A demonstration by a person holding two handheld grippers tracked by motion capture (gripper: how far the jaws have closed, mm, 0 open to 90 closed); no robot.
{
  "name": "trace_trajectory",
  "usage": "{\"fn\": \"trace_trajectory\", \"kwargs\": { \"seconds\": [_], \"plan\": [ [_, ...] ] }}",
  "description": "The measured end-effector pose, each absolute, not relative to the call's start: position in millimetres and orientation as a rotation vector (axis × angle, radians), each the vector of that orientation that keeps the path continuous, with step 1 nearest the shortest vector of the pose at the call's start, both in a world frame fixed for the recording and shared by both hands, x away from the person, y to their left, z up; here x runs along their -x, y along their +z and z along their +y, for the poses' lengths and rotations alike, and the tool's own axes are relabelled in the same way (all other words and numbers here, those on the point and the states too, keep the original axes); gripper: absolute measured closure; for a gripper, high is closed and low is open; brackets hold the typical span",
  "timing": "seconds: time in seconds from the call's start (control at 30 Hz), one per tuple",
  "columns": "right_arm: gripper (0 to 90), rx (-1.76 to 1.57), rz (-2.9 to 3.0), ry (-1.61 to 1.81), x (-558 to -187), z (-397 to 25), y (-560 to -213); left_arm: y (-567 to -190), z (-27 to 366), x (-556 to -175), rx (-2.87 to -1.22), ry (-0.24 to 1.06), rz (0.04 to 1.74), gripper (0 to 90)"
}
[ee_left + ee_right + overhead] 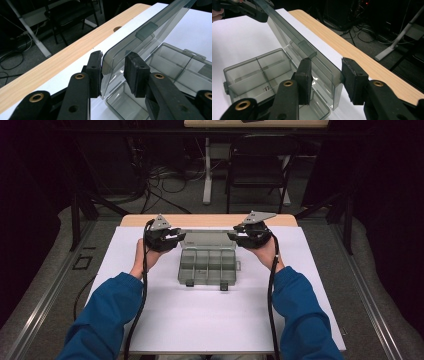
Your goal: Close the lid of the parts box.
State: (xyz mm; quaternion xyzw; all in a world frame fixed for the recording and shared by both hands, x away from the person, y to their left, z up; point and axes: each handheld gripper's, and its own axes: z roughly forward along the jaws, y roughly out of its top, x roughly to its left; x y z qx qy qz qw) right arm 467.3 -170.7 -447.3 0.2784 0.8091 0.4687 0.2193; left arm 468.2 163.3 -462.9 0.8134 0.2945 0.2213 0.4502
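A smoky clear plastic organiser box [207, 266] sits mid-table, its divided tray [259, 72] holding no parts. Its hinged lid [207, 239] stands raised at the far side. My left gripper [173, 238] is open, with the lid's left corner [110, 60] between its jaws, close to the left pad [96, 72]. My right gripper [239, 236] is open too, straddling the lid's right corner [335, 82] with a gap on both sides. The left gripper [242, 7] also appears far off in the right gripper view.
A white sheet [210, 320] covers the table, with a bare wooden strip [210, 220] along the far edge. Beyond it stand a black chair [260, 167] and a white desk leg [206, 175], with cables [160, 182] on the floor.
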Motion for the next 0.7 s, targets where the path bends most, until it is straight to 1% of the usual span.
{"fn": "trace_trajectory", "kwargs": {
  "seconds": [0.43, 0.6, 0.67, 0.7],
  "plan": [
    [60.9, -0.731, 2.266, 1.303, -457.5, -170.8, -456.5, -466.7, 162.6, -458.2, -2.04, 0.556, 0.688, 63.6],
    [60.6, -0.722, 2.277, 1.304, -453.7, -170.3, -463.2, -468.8, 162.6, -455.2, -2.05, 0.532, 0.683, 61.2],
    [58.8, -0.718, 2.275, 1.309, -452.6, -170.7, -464.5, -469.1, 162.2, -454.3, -2.055, 0.529, 0.68, 60.4],
    [55.9, -0.724, 2.275, 1.313, -452.1, -170.8, -465.0, -469.2, 162.0, -454.0, -2.054, 0.527, 0.682, 60.2]
  ]
}}
